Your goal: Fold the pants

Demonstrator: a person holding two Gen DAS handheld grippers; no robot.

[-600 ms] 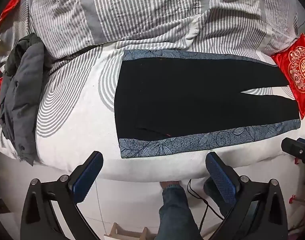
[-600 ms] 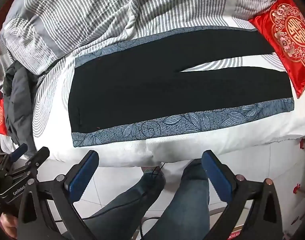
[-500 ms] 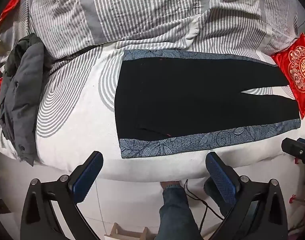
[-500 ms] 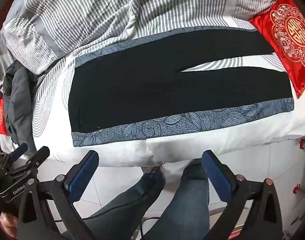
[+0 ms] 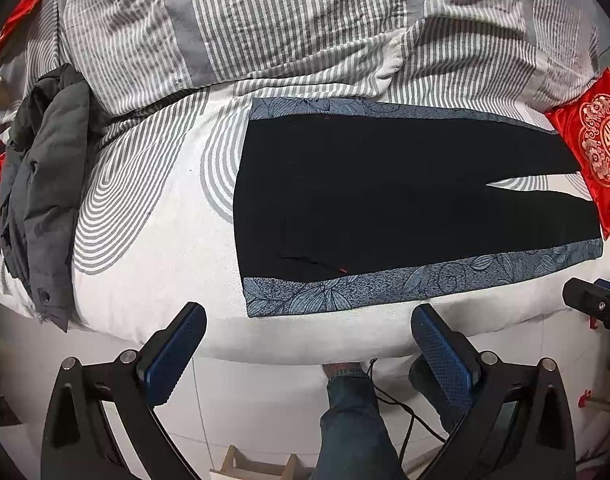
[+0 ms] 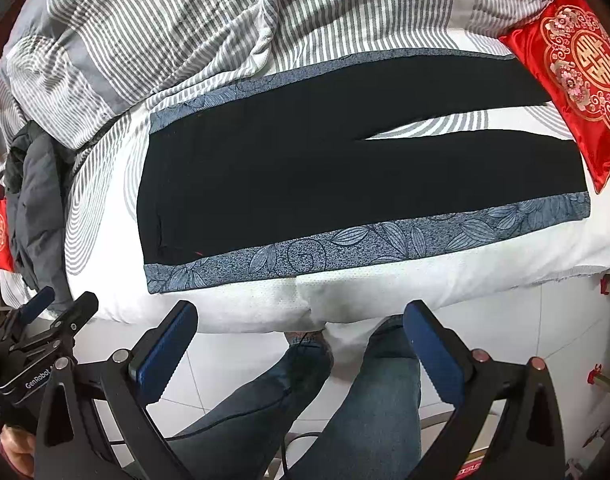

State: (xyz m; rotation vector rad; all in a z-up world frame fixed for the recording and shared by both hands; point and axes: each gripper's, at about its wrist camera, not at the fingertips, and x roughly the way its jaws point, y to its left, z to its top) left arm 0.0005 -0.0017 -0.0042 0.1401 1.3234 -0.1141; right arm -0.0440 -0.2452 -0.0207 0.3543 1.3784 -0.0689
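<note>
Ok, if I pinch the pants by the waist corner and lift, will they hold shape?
Probably not: the pants lie flat and thin on the bed, so they should drape limply. The legs would likely trail behind. The patterned side band looks slightly thicker, perhaps easier to grip.

Even, bright indoor light, soft shadows, sharp focus; strong fisheye bending and dark vignetted corners.

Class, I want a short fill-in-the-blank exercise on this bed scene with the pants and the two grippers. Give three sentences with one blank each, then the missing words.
1. The black pants lie spread flat on the ____.
2. Both the left gripper and the right gripper have their jaws ____.
3. The cushion by the pant legs' ends is coloured ____.

Missing words: bed; open; red
</note>
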